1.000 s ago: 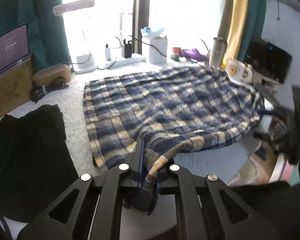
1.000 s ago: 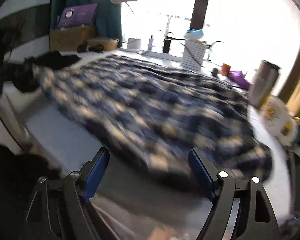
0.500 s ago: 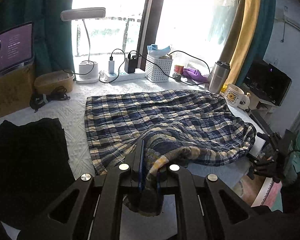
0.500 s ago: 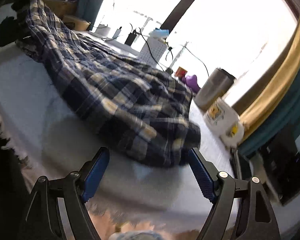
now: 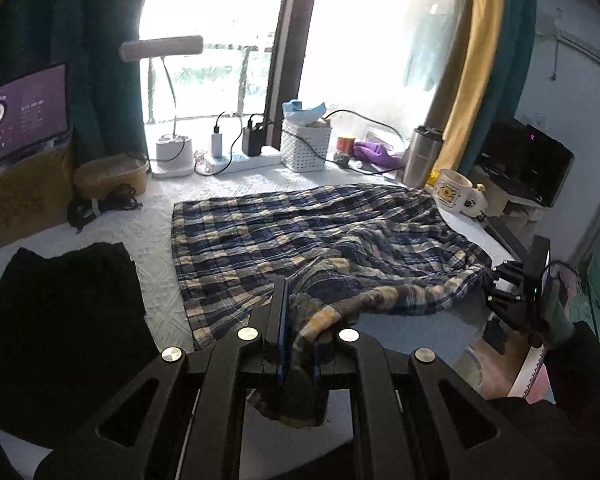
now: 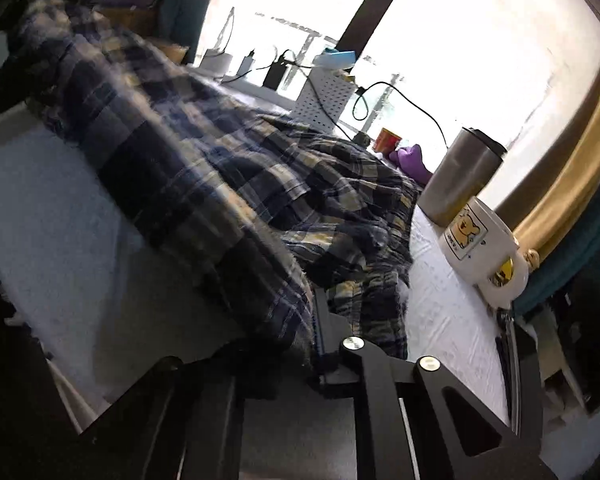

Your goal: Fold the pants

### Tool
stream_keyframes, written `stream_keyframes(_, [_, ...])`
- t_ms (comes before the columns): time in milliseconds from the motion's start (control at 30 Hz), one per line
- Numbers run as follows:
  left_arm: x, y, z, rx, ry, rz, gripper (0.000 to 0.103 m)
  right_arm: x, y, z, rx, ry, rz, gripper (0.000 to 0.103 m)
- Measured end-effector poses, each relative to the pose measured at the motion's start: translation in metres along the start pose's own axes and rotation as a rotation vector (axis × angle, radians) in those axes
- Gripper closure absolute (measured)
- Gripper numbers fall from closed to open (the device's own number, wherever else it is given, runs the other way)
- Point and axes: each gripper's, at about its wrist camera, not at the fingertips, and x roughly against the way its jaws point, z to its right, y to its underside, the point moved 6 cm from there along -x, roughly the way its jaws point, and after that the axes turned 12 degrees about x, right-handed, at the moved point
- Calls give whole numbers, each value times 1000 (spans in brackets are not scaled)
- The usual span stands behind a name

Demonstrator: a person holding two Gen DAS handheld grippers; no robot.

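Blue, white and yellow plaid pants [image 5: 300, 232] lie spread on a white quilted surface [image 5: 148, 216]. My left gripper [image 5: 300, 336] is shut on a bunched near edge of the pants, lifted a little off the surface, with a flap of cloth hanging below its fingers. In the right wrist view the pants [image 6: 220, 168] fill the middle, and my right gripper [image 6: 316, 320] is shut on their right-hand corner; cloth covers its left finger. In the left wrist view the right gripper [image 5: 500, 280] shows at the pants' right end.
A black garment [image 5: 60, 320] lies to the left of the pants. A bear mug [image 6: 480, 244] and a steel tumbler [image 6: 464, 172] stand close to the pants' right end. A white basket [image 5: 306, 146], power strip, cables and lamp line the window side.
The right gripper's jaws went from wide open to shut on the pants' corner as it came up to the cloth. The left gripper rose a little with its held edge.
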Motion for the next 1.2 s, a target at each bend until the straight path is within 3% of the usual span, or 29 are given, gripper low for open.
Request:
stream_keyframes(200, [25, -4, 25, -62, 37, 41, 95, 48, -12, 48, -174, 82, 85, 96])
stream_keyframes(633, [79, -14, 82, -173, 149, 117, 95, 108, -40, 113, -294, 251, 216, 96])
stream_keyframes(900, [110, -17, 112, -241, 181, 154, 95, 126, -37, 127, -365, 274, 272, 96])
stream_keyframes(1200, [115, -21, 115, -279, 182, 173, 95, 139, -24, 124, -388, 287, 289, 96])
